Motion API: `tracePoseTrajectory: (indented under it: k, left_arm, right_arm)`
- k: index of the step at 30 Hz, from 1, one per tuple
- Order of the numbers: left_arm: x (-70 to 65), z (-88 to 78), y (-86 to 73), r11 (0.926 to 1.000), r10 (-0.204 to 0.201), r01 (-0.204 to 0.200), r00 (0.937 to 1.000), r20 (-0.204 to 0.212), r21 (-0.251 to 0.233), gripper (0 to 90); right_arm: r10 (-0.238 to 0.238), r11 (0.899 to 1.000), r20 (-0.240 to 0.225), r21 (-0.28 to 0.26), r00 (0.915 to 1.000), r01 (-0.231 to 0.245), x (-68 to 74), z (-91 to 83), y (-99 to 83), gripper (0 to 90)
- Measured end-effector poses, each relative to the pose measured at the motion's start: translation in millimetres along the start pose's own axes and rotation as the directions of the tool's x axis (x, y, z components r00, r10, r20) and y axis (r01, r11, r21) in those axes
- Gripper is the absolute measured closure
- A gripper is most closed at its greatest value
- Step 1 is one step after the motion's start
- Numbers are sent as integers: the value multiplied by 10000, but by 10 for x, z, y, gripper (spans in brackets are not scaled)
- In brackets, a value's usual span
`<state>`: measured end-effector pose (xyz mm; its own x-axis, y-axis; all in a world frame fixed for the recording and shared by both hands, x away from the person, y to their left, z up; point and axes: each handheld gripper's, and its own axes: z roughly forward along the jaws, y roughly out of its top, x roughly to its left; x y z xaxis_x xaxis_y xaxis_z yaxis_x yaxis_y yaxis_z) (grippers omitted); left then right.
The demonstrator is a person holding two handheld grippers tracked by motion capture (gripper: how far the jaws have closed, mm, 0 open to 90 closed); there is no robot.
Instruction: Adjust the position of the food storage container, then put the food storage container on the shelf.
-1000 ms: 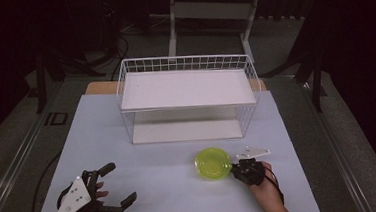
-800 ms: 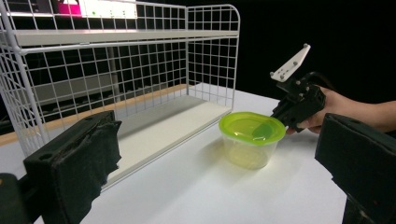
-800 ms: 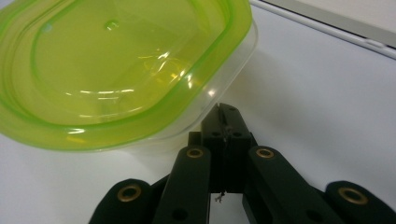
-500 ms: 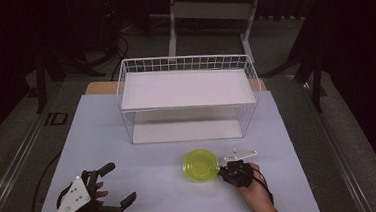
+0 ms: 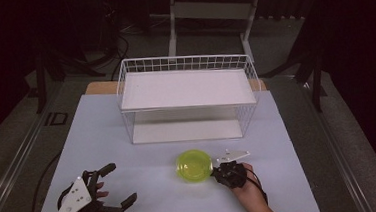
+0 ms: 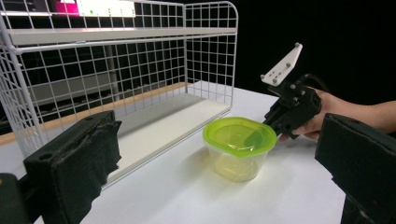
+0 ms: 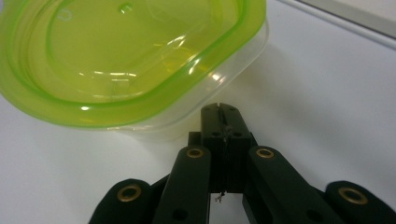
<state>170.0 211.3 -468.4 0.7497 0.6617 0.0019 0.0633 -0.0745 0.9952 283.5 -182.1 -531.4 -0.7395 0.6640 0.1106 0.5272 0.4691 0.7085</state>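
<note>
A clear plastic container with a lime-green lid (image 5: 194, 165) stands on the white table, in front of the wire rack. My right gripper (image 5: 214, 173) is shut, with nothing between its jaws. Its closed tip (image 7: 219, 110) rests against the container's side, just under the lid's rim (image 7: 140, 109). The left gripper view shows the same container (image 6: 239, 147) with the right gripper (image 6: 270, 125) at its right edge. My left gripper (image 5: 120, 183) lies open near the front left of the table, well apart from the container. Its black fingers (image 6: 74, 163) frame that view.
A white wire rack (image 5: 185, 88) with an upper shelf and a lower tray stands at the back middle of the table (image 5: 289, 144). Bare tabletop stretches between the two grippers. Dark floor and stand legs surround the table.
The right gripper has slid to the left along the table, and the green-lidded container has moved left with it. The left gripper has stayed where it was.
</note>
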Motion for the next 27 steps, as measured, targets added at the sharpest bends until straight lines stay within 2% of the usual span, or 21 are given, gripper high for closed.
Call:
tracePoseTrajectory:
  k: [7, 11, 12, 13, 14, 16, 17, 19, 21, 23, 25, 27]
  left_arm:
    - [1, -1, -4, 10000, -57, 57, 10000, 56, -73, 4]
    - [-13, 12, -3, 9999, -107, 107, 9999, 86, -17, 4]
    - [-21, 21, -4, 10000, -61, 60, 9999, 126, 45, 4]
    - [-21, 21, -4, 10000, -61, 60, 9999, 126, 45, 4]
    - [-28, 27, -4, 9999, -53, 51, 9999, 145, 90, 4]
    - [-42, 43, -2, 9999, -66, 63, 9997, 232, 127, 4]
    - [-49, 54, 0, 9999, -51, 47, 9996, 267, 150, 4]
    - [-62, 77, 8, 9998, -104, 96, 9992, 381, 201, 4]
    - [-75, 103, 19, 9993, -198, 178, 9980, 601, 338, 4]
    - [-96, 127, 41, 9985, -116, 76, 9972, 743, 542, 4]
    - [-122, 148, 67, 9981, -75, 27, 9969, 785, 620, 4]
    - [-133, 172, 91, 9977, -149, 82, 9949, 998, 668, 4]
  right_arm:
    - [-219, 9995, 394, -204, 9990, 227, -70, -164, 5, 850]
    - [-370, 9985, 707, -371, 9968, 397, -115, -295, -21, 716]
    - [-273, 9981, 679, -540, 9973, 310, -128, -346, -31, 645]
    - [-273, 9981, 679, -540, 9973, 310, -128, -346, -31, 645]
    - [-289, 9971, 861, -684, 9959, 348, -131, -420, -39, 539]
    - [-269, 9949, 674, -957, 9974, 333, -124, -509, -45, 346]
    - [-457, 9942, 566, -946, 9974, 509, -118, -550, -49, 275]
    - [-503, 9913, 260, -1203, 9984, 531, -96, -639, -60, 181]
    - [-424, 9877, 122, -1500, 9990, 438, -66, -720, -66, 161]
    - [-468, 9836, -106, -1747, 9988, 443, -38, -796, -68, 125]
    - [-575, 9770, -34, -2057, 9983, 556, 4, -869, -60, 144]
    - [-829, 9705, 280, -2248, 9962, 871, 50, -930, -35, 148]
